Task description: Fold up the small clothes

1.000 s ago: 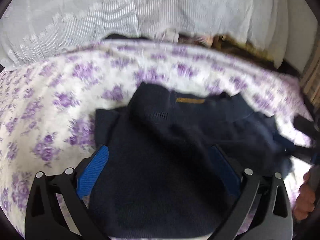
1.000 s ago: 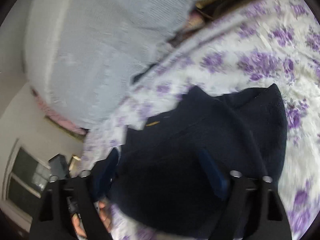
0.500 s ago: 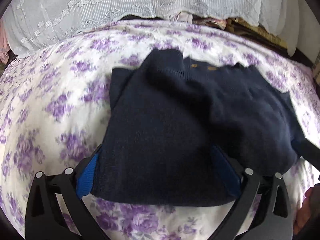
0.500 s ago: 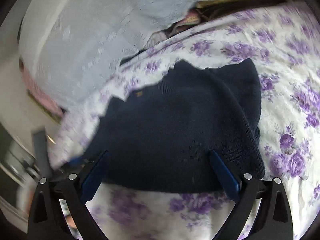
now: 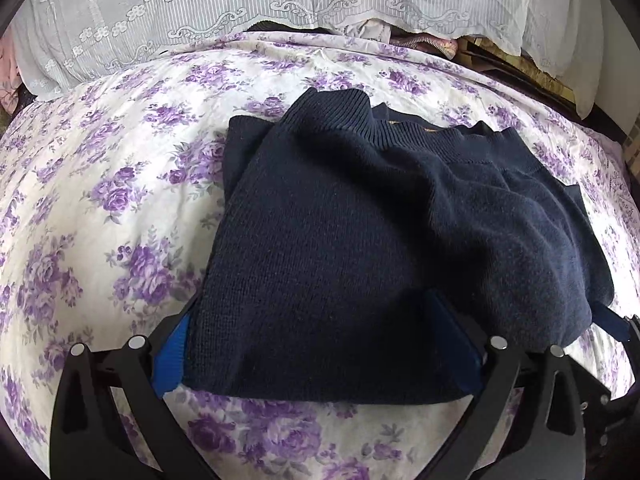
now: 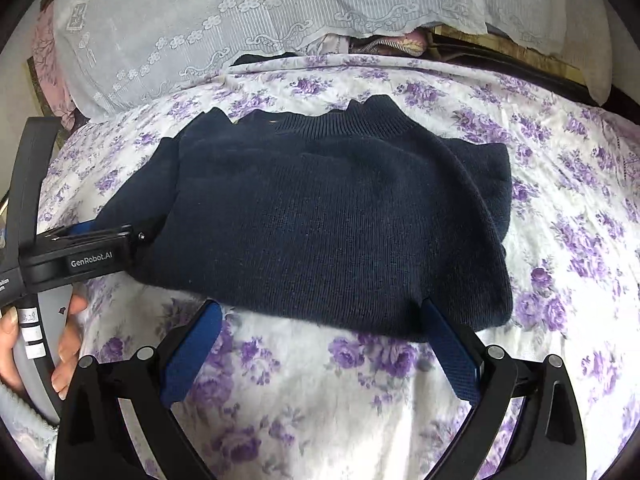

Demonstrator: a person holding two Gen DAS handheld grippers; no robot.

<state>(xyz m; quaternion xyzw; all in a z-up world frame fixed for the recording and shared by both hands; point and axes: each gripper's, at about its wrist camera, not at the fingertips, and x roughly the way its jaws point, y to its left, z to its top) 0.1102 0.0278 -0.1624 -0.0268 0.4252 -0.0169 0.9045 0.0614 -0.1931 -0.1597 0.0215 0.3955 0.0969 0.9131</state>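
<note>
Left wrist view, nearest: the left gripper has its two blue-padded fingers spread wide, and the near hem of the sweater lies between and partly over them, not pinched.
Right wrist view, nearest: the right gripper also has its fingers wide apart, holding nothing; their tips sit just at the sweater's near edge, over the bedspread.
Left side of that view: the left gripper comes in side-on with its tip against the sweater's edge, and the person's hand is wrapped around its handle.
Sweater: dark navy knit, folded into a rough rectangle, flat on the bedspread, ribbed collar at the far side, a sleeve edge poking out beneath on the left.
Bedspread: white with purple roses, a little rumpled, under and all round the sweater.
Further back: a white lace cloth hangs behind the bed.
Under its hem: a bundle of other fabric shows, too tucked away to make out.
</note>
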